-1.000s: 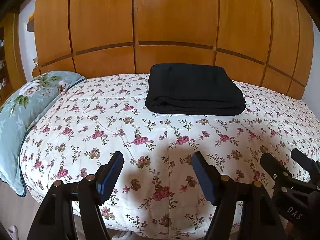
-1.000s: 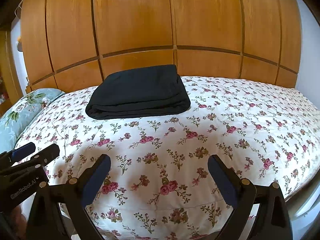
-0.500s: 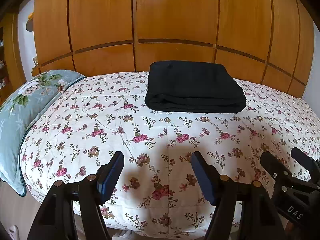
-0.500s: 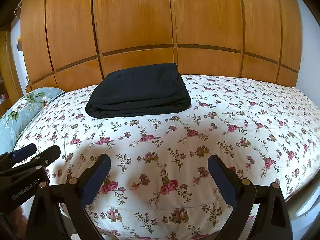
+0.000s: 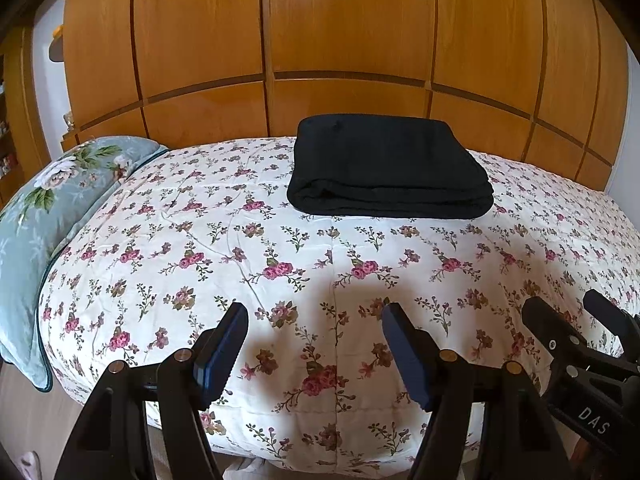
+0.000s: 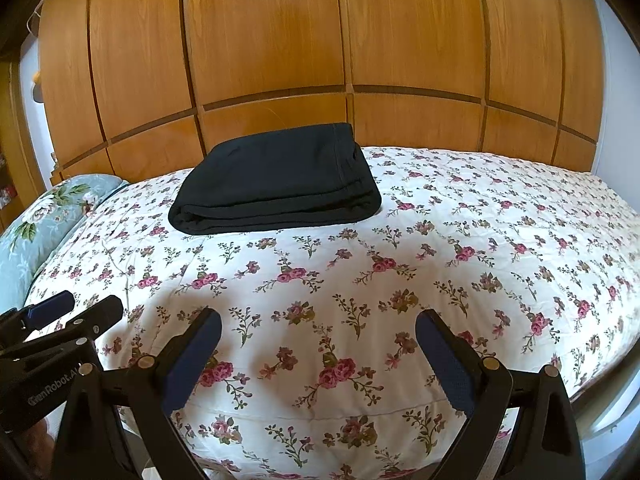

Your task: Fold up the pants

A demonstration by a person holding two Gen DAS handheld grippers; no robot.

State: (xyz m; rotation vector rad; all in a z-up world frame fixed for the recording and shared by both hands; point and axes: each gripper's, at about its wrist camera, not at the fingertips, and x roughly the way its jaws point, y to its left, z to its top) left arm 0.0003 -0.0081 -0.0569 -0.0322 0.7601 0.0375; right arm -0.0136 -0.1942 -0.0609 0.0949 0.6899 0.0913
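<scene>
The black pants (image 5: 388,168) lie folded into a flat rectangular stack on the far half of the floral bedspread (image 5: 280,248), near the wooden panelling; the stack (image 6: 276,184) shows in the right wrist view too. My left gripper (image 5: 316,320) hovers open over the bed's near edge, well short of the pants, nothing between its fingers. My right gripper (image 6: 318,324) is open as well, also over the near edge and empty. In each view the other gripper shows at the side: the right gripper (image 5: 592,316) and the left gripper (image 6: 72,308).
A blue-green floral pillow (image 5: 48,208) lies at the left end of the bed. Wooden wall panels (image 5: 344,48) rise right behind the bed. Bare bedspread (image 6: 480,232) stretches to the right of the pants. A shelf unit (image 5: 8,140) stands at far left.
Both grippers have drawn slightly back and up from the bed, so the pants sit a little higher in view. The pants have not moved and both grippers stay open.
</scene>
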